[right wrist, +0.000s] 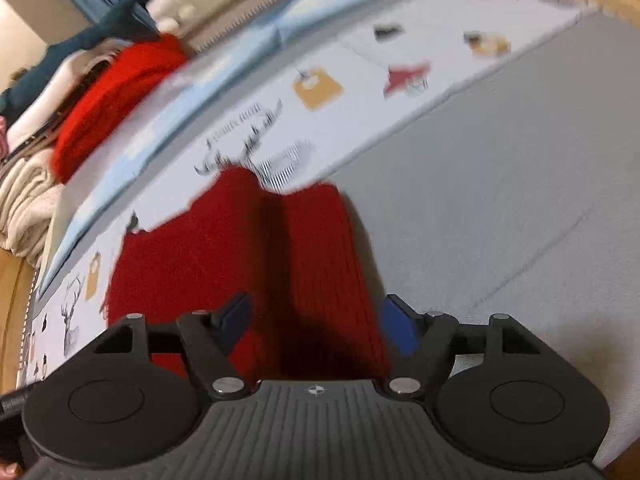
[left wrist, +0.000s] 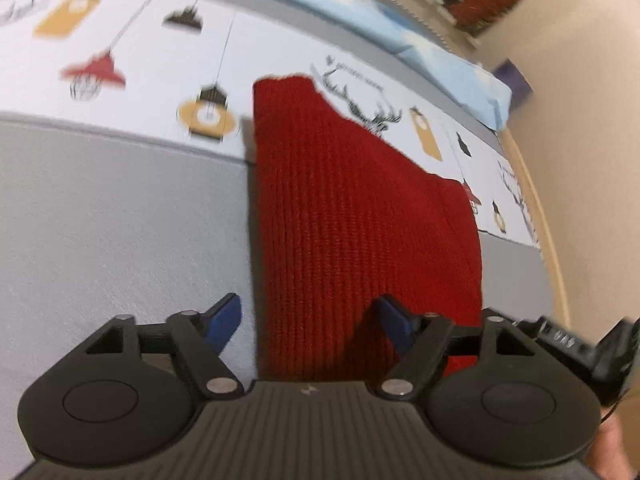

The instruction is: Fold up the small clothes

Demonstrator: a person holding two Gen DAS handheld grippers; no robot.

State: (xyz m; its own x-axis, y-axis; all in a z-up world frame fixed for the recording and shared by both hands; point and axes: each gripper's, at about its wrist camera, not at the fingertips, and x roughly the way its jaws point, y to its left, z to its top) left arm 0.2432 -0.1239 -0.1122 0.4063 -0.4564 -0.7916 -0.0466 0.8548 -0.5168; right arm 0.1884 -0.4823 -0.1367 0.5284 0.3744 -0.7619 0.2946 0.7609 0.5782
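A dark red knitted garment [left wrist: 352,216] lies flat on the grey bed sheet [left wrist: 120,220], its far end reaching onto the white printed strip. My left gripper [left wrist: 310,324] hangs over the garment's near end with its blue fingers [left wrist: 224,322] spread wide; nothing is pinched between them. In the right wrist view the same red garment [right wrist: 248,264] shows a lengthwise crease down its middle. My right gripper [right wrist: 318,322] stands open above its near edge, one blue finger [right wrist: 400,328] over the grey sheet, the other over the knit.
A white strip printed with lamps and deer [left wrist: 160,52] runs across the bed, with a light blue cloth [left wrist: 360,12] behind it. A stack of folded clothes with a bright red piece [right wrist: 112,96] sits at the far left in the right wrist view. The wooden bed edge [right wrist: 16,300] borders that side.
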